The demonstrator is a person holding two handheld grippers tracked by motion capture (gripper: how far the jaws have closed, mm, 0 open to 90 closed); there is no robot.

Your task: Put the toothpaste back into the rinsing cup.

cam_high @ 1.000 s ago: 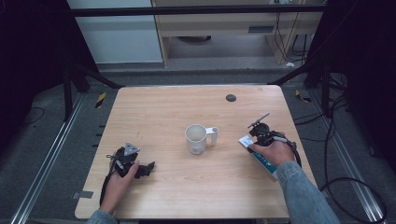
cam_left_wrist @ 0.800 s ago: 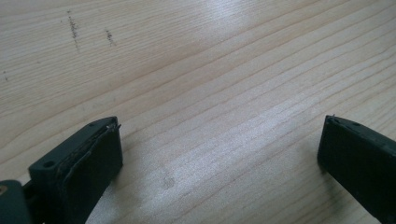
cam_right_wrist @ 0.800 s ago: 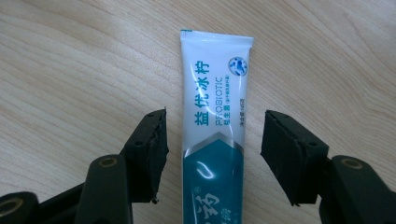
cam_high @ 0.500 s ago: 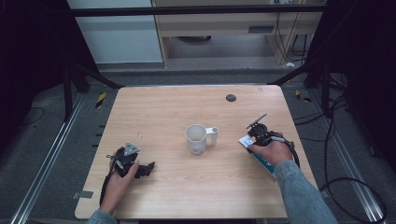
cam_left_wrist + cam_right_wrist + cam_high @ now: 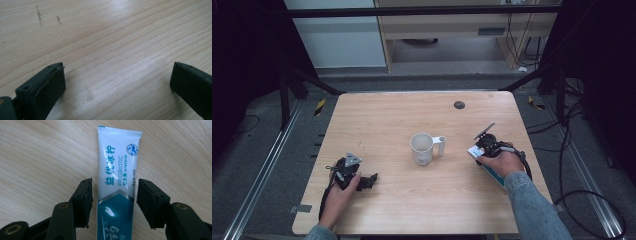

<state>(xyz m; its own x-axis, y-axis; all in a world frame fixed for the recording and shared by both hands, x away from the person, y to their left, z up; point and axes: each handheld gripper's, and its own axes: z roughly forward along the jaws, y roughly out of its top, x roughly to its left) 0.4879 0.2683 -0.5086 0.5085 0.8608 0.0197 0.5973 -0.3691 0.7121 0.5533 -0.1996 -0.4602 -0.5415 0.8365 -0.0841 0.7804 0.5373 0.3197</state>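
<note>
Tube (image 5: 116, 185) lies flat on the table (image 5: 387, 125), at the right side, well apart from the mug (image 5: 423, 148) at centre. White at its crimped end, teal lower down, printed "PROBIOTIC". Right gripper (image 5: 114, 197) straddles it: one jaw on each side, both just beside the tube's edges, slim gaps showing, pads not pressing. Jaws have just been closing, tube between them. In the high view the right gripper (image 5: 484, 145) sits over the tube's near-mug end, hand behind it. Left gripper (image 5: 117, 80) rests low at the table's left front, jaws wide apart over bare wood. Mug upright, handle toward the tube.
</note>
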